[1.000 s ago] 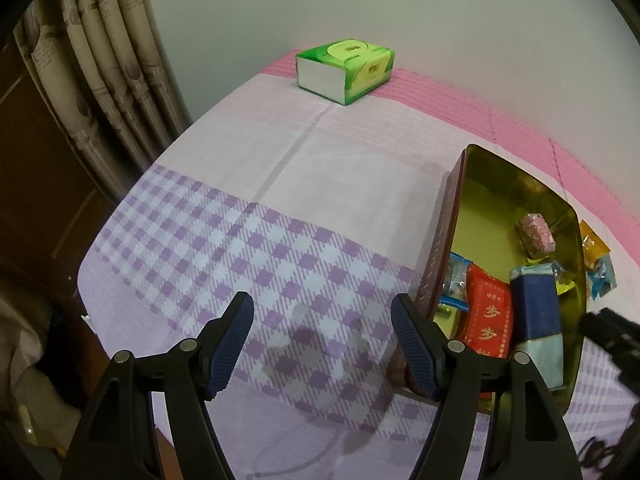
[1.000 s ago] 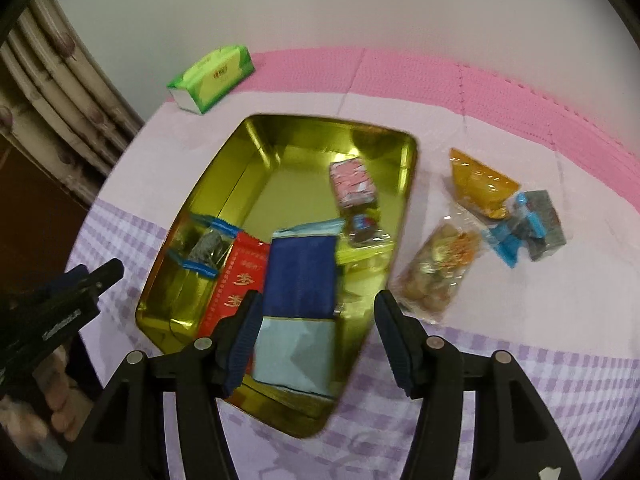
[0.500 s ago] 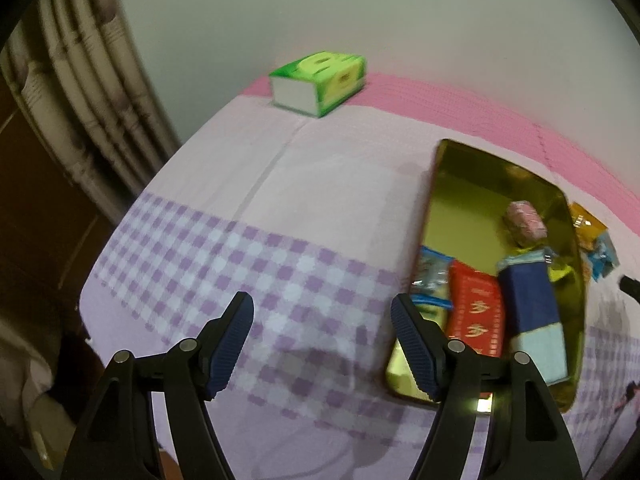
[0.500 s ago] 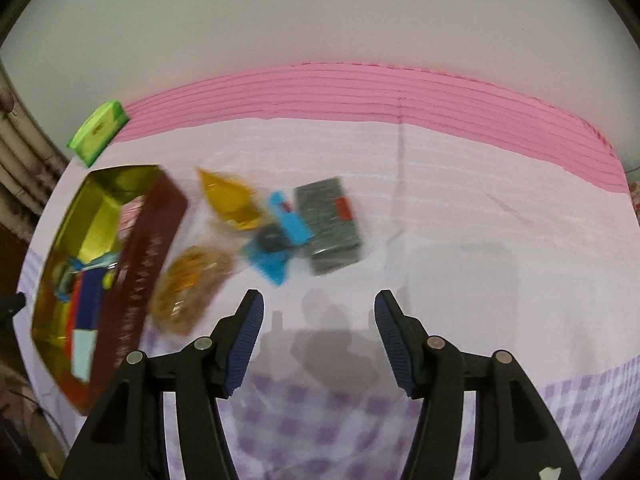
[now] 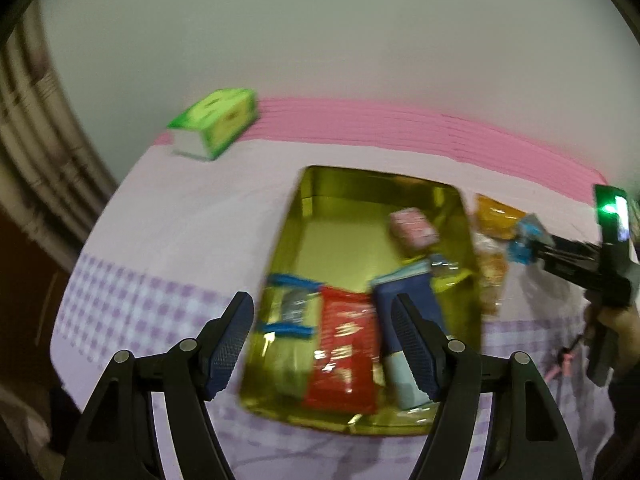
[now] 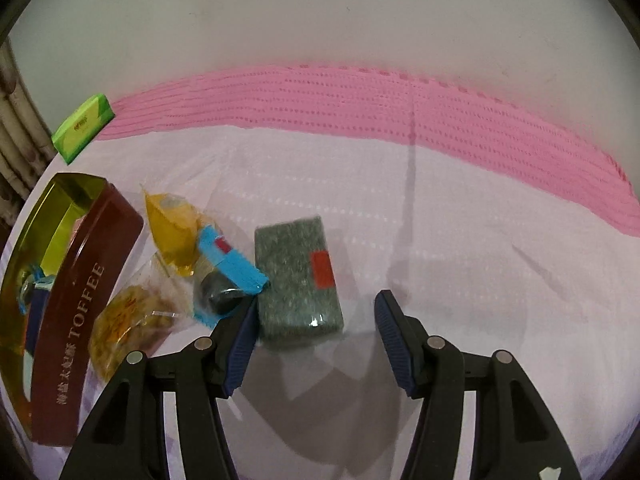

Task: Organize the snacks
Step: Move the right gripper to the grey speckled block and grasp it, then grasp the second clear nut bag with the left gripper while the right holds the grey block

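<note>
A gold tin [image 5: 344, 216] with a brown "TOFFEE" side [image 6: 84, 304] holds a red packet [image 5: 344, 356], a navy box [image 5: 404, 308], a pink sweet [image 5: 412, 226] and a blue-edged packet [image 5: 288, 308]. My left gripper [image 5: 322, 344] is open and empty above the tin's near end. To the tin's right lie a grey-green block [image 6: 298, 280], a blue wrapper [image 6: 228, 268], a yellow packet [image 6: 172, 208] and a clear bag of snacks [image 6: 128, 320]. My right gripper [image 6: 316, 344] is open and low, with the grey-green block just ahead of its left finger [image 6: 240, 344].
A green tissue pack [image 5: 214, 128] stands at the back left by the wall, also in the right wrist view [image 6: 82, 128]. A curtain [image 5: 36, 152] hangs at the left. The cloth is pink at the back and purple-checked near the front edge [image 5: 132, 312]. The right gripper's body [image 5: 600, 264] shows at the right.
My left gripper has swung right and now hangs over the tin. My right gripper has moved lower and closer to the grey-green block, which was further ahead before.
</note>
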Motion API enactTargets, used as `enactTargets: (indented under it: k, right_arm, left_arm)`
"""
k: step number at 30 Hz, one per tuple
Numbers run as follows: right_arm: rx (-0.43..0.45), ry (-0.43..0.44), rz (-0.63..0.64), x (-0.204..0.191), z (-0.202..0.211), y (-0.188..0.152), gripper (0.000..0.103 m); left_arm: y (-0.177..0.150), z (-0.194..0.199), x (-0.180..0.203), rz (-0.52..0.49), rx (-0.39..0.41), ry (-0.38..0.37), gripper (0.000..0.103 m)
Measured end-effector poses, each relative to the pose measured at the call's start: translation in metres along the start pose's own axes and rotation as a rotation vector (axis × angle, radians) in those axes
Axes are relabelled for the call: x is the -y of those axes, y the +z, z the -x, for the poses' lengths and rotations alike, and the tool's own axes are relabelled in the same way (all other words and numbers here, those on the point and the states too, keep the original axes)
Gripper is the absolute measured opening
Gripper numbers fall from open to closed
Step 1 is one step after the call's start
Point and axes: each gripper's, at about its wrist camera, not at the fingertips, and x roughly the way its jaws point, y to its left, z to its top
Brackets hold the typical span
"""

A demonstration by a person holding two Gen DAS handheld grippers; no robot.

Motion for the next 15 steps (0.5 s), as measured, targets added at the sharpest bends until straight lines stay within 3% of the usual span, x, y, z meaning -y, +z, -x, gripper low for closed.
enactTargets:
  k: [2, 5, 9, 15]
  right_arm:
    - [0.019, -0.007, 0.022, -0.001, -0.002, 0.001, 0.054]
    - [0.041, 0.013, 0.045, -0.002, 0.002, -0.001, 0.034]
    - [0.057, 0.023, 0.017, 0.011, 0.008, -0.01, 0.033]
    - [0.077, -0.046, -0.084, 0.057, 0.022, -0.031, 0.033]
  left_arm:
    - [0.005, -0.002, 0.016, -0.03, 0.0, -0.017, 0.072]
    - [0.014, -0.007, 0.048, -0.083, -0.01, -0.063, 0.072]
    - [0.022, -0.013, 0.083, -0.148, -0.025, -0.105, 0.072]
    - [0.032, -0.024, 0.12, -0.202, -0.077, -0.189, 0.072]
